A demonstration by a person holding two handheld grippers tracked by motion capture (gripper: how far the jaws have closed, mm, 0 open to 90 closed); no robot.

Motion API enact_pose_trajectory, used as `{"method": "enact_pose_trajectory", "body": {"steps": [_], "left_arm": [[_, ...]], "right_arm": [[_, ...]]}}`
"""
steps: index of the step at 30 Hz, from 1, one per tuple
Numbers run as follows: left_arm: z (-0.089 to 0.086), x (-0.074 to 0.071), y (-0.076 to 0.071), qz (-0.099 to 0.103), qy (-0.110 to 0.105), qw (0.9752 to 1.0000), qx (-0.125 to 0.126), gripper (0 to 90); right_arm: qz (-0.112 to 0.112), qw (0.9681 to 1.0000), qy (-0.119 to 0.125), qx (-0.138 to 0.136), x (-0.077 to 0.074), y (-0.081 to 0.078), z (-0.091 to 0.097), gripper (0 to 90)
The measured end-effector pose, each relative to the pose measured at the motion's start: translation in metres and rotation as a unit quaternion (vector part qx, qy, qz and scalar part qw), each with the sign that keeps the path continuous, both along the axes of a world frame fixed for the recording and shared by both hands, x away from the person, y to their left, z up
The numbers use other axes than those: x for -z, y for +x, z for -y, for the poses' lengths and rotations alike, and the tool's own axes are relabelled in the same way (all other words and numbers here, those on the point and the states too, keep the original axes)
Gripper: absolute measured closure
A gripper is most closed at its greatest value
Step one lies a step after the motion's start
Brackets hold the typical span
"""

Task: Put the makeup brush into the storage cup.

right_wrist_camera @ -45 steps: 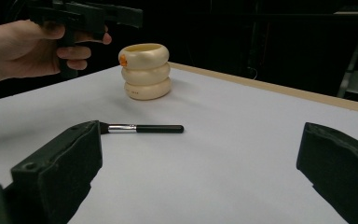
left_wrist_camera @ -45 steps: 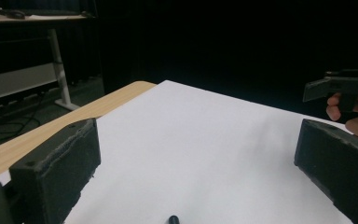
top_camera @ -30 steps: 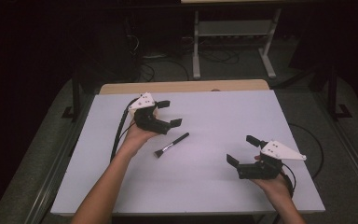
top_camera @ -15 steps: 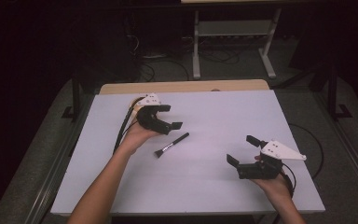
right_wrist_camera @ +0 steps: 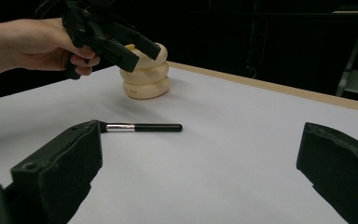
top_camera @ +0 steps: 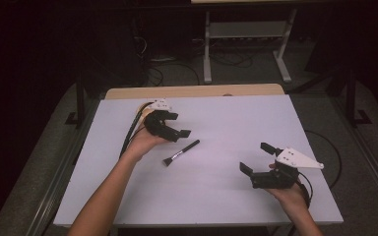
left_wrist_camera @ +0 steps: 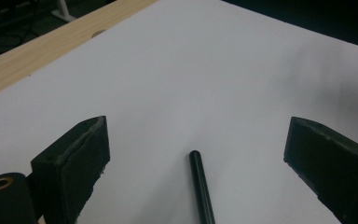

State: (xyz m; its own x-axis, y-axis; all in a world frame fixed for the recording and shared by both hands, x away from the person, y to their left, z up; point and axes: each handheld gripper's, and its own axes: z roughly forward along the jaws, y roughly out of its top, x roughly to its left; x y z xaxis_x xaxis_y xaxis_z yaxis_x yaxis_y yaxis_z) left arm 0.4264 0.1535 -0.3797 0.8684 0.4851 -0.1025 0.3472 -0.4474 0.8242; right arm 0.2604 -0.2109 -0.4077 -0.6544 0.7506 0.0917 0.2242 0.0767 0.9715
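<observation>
Two tongs: both gaping, nothing gripped
left tongs (top_camera: 175, 124): hovering just above brush (top_camera: 181, 152) handle
right tongs (top_camera: 260, 158): well apart, near bench (top_camera: 226, 196) edge

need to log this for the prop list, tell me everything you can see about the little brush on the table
The brush is small and slim, like a makeup brush: a glossy black rod handle with a rounded end, a short silvery metal collar, then a dark bristle tuft. It lies flat and slantwise on the white table, tuft toward the person, handle end pointing away and right. Nothing touches it. The left gripper hovers open just beyond it, with the handle tip showing between its fingers in the left gripper view.
</observation>
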Motion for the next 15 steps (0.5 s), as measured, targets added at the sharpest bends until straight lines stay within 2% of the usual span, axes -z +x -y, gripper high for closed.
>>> {"method": "enact_pose_trajectory", "body": {"steps": [10,11,15], "left_arm": [[0.0043,0.0023,0.0013,-0.023,0.026,0.9994,0.003,6.7],[0.0051,0.0029,0.0017,-0.027,0.034,0.9991,0.003,6.7],[0.0061,0.0034,0.0017,-0.035,0.039,0.9986,0.003,6.7]], "right_arm": [[0.0,1.0,0.0,0.0,-0.0002,-0.0002,-0.0001,0.0],[0.001,1.0,-0.001,0.0,-0.0001,-0.0001,0.0,0.0],[0.0,1.0,-0.001,0.001,-0.0002,-0.0003,0.0,0.0]]}}
